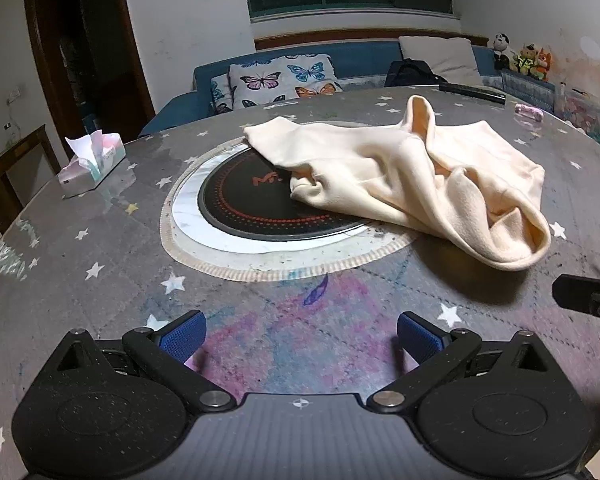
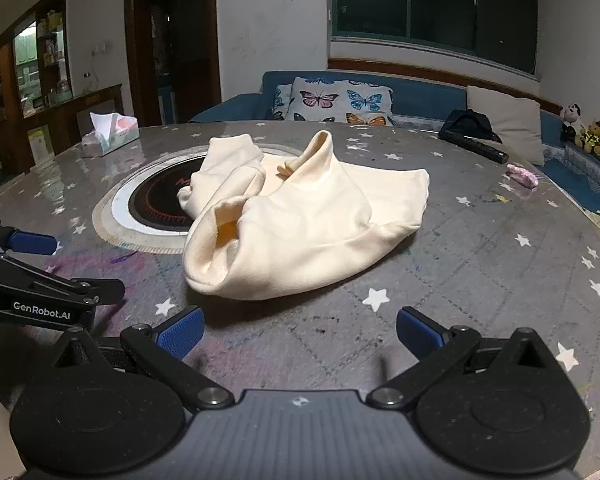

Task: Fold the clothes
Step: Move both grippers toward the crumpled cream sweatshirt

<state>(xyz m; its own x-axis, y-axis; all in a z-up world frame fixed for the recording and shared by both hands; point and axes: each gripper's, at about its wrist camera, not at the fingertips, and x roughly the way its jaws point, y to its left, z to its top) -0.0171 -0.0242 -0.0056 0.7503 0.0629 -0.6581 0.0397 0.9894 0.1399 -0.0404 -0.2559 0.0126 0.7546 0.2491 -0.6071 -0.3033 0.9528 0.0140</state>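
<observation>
**Operator:** Report the condition of the garment.

**Inspector:** The cream garment (image 2: 300, 224) lies crumpled and unfolded on the grey star-patterned surface (image 2: 480, 280). The fabric is soft and thick, with deep creases. One tubular opening faces the right wrist camera, showing a yellowish inner side. A collar-like part stands up near the middle. A sleeve is bunched on the side toward the round black cooktop (image 1: 252, 204), and part of the cloth overlaps that cooktop's rim.

**Operator:** Report the jaws.

**Inspector:** Left gripper (image 1: 300, 336): jaws spread wide, holding nothing, over the bare surface, short of the garment. Right gripper (image 2: 300, 332): jaws spread wide, holding nothing, just short of the garment's near hem. Blue pads (image 2: 182, 332) are visible on each finger.

**Operator:** Other items?

**Inspector:** A tissue box (image 1: 94, 160) sits near the far left edge of the surface, well apart from the garment. A small pink object (image 2: 522, 176) lies at the far right.
</observation>
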